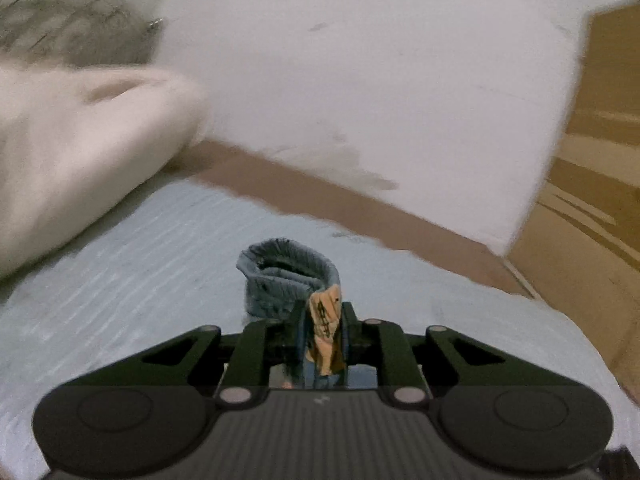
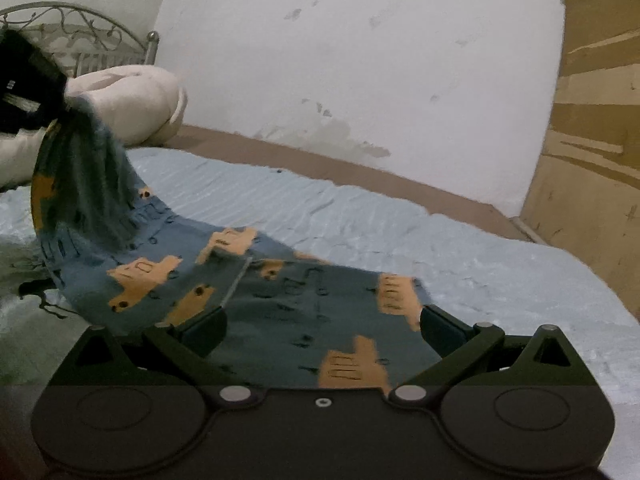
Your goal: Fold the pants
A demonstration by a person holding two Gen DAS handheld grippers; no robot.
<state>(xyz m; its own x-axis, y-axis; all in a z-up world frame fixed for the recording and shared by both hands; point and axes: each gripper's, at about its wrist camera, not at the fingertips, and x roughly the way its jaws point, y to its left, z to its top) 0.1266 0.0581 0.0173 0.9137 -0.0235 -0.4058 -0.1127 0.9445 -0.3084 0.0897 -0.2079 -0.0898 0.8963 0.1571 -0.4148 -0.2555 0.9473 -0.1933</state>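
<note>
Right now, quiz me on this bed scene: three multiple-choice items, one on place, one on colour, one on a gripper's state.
1. Where do the pants lie?
A. on the floor
B. on the bed sheet
C. in a drawer

2. What colour are the vehicle prints on the pants?
A. orange
B. red
C. white

3. What is the left gripper doing?
A. standing open over bare sheet
B. holding a pillow
C. pinching a bunch of the pants' cloth

Answers:
1 B: in the right wrist view, the cloth spreads across the light blue sheet.
2 A: orange shapes dot the blue fabric.
3 C: in the left wrist view, its fingers are closed on a fold of blue and orange cloth; the right gripper stands open over the pants.
</note>
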